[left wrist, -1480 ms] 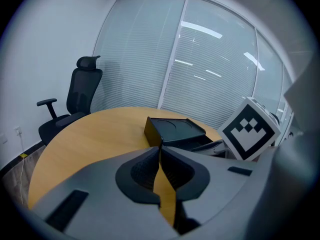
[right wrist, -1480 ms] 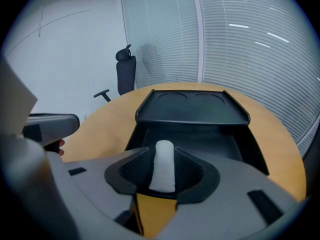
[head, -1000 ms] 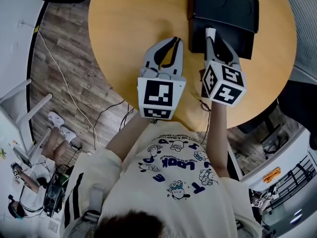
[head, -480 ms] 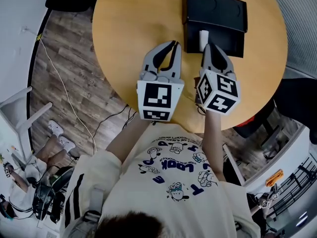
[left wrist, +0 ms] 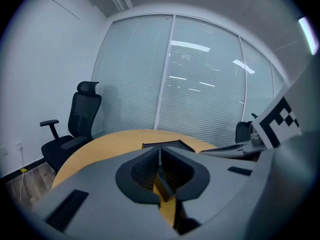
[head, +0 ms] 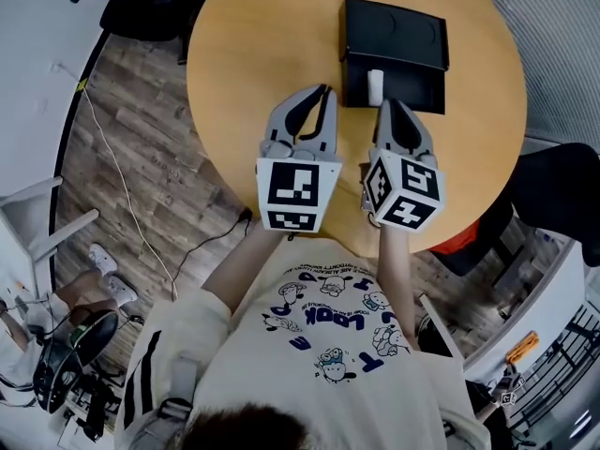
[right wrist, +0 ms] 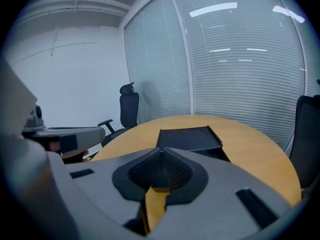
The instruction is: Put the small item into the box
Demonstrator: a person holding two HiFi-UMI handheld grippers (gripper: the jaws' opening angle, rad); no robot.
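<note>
The table point(head: 234, 45) and a black chair point(head: 141, 7) run off the head view's top edge. In the 2 gripper views the jaws cover most of the box's point(right wrist: 189, 138) tray, with the item unseen there. What the item point(head: 375, 86) is: too small to tell.

The person is holding both grippers out in front of the chest, side by side, near each other but not touching. The left gripper point(head: 326, 90) is pointing forward, and its jaws are pressing together at the tips with nothing between them. The right gripper point(head: 384, 104) is pointing the same way, and its jaws are also meeting at the tips, gripping nothing. The left cube point(head: 298, 193) and the right cube point(head: 403, 190) are facing up toward the head. The left forearm point(head: 246, 256) and the right forearm point(head: 397, 270) are reaching forward, bare.
</note>
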